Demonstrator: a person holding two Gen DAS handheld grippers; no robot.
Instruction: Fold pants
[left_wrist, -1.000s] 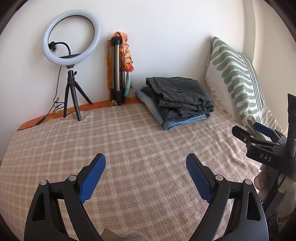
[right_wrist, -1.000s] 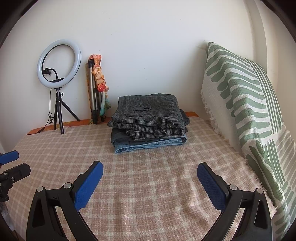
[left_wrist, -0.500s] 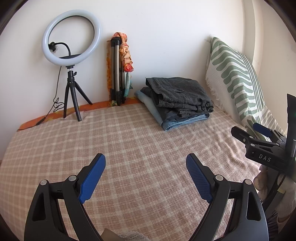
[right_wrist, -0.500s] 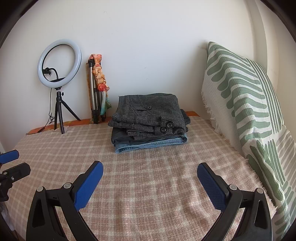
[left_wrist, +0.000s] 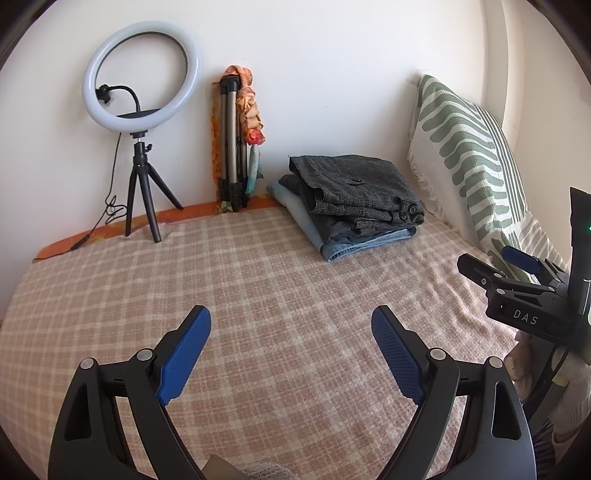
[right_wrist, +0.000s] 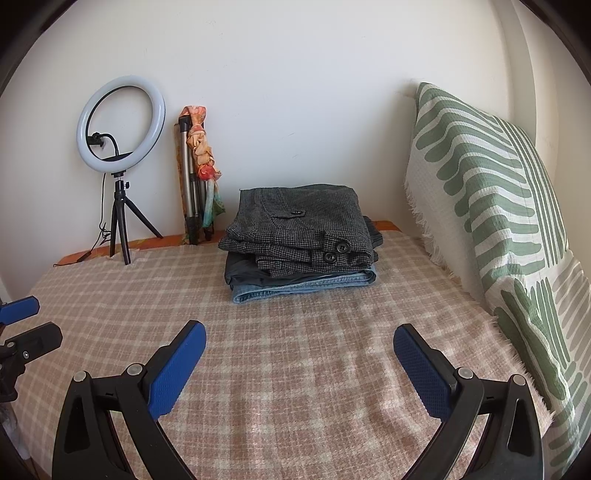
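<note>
**Both tools idle over the bed, folded stack at the wall**

Nothing of note has moved since the earlier frames: both views sit almost exactly as they did a second ago.

Left wrist view: the left hand-held gripper (left_wrist: 291, 332) hangs released, blue pads spread wide over the checked bed (left_wrist: 258, 280), grasping nothing. The pants (left_wrist: 354, 184) lie folded on top of a stack at 1 o'clock, against the wall. The right hand-held gripper (left_wrist: 517, 273) shows at 3 o'clock; a ring light (left_wrist: 142, 72) stands at 11 o'clock.

Right wrist view: the right hand-held gripper (right_wrist: 299, 347) is likewise released and empty. The stack sits at 12 o'clock, the striped pillow (right_wrist: 480, 192) at 2 o'clock.

Risks, as I judge them: no unfolded pair is in view, so a reach toward the stack could drag the top pair and undo its folds. A wide pinch could also catch the bed cover along with the cloth.
</note>
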